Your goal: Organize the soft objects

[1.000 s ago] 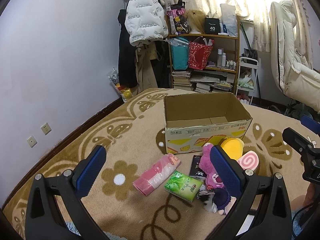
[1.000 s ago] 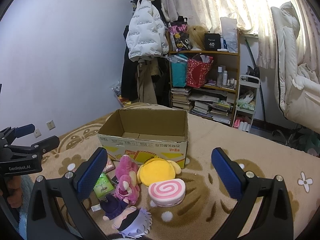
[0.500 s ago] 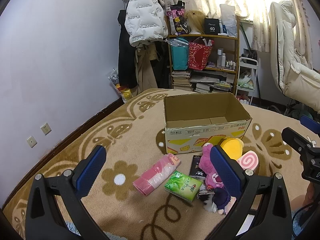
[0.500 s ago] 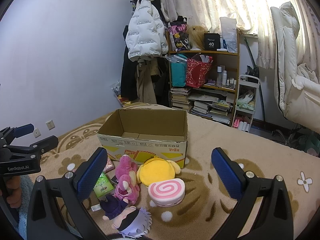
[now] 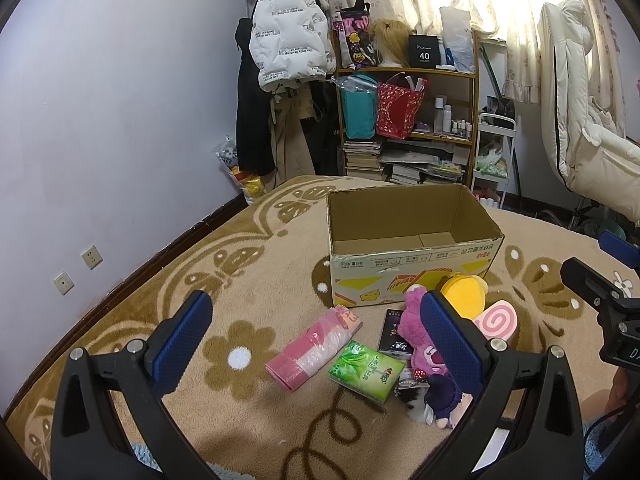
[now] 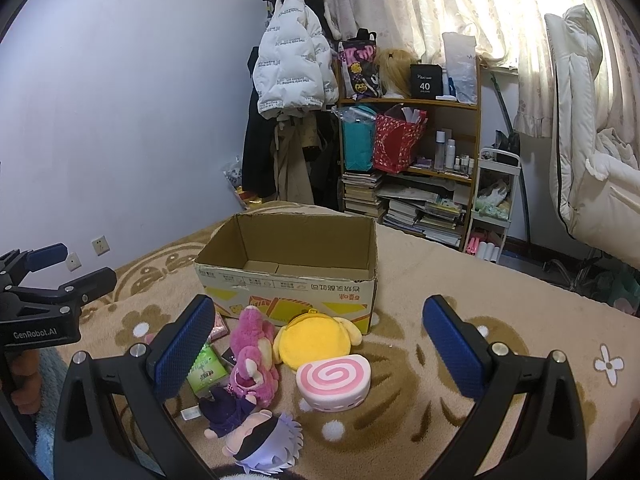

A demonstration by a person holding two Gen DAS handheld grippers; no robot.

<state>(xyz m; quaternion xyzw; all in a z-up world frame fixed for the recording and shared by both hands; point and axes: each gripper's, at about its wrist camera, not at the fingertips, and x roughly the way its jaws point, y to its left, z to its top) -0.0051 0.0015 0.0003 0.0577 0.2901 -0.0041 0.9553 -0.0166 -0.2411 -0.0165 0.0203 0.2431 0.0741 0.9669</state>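
Observation:
An open empty cardboard box (image 5: 412, 248) (image 6: 288, 276) stands on the beige rug. In front of it lie a pink plush bear (image 6: 254, 356) (image 5: 418, 332), a yellow round plush (image 6: 316, 346) (image 5: 466, 294), a pink swirl roll cushion (image 6: 334, 380) (image 5: 496, 322), a small doll in purple (image 6: 248, 428) (image 5: 440, 396), a green tissue pack (image 5: 366, 370) (image 6: 206, 368), a pink plastic roll (image 5: 312, 348) and a dark small packet (image 5: 394, 334). My left gripper (image 5: 316, 344) is open above the roll and tissue pack. My right gripper (image 6: 318, 356) is open above the plush toys. Both are empty.
A cluttered shelf (image 5: 408, 120) with books, bags and bottles stands behind the box, with hanging coats (image 5: 288, 48) to its left. A white padded chair (image 5: 588, 128) is at the right. The wall (image 5: 100, 140) with sockets runs along the left.

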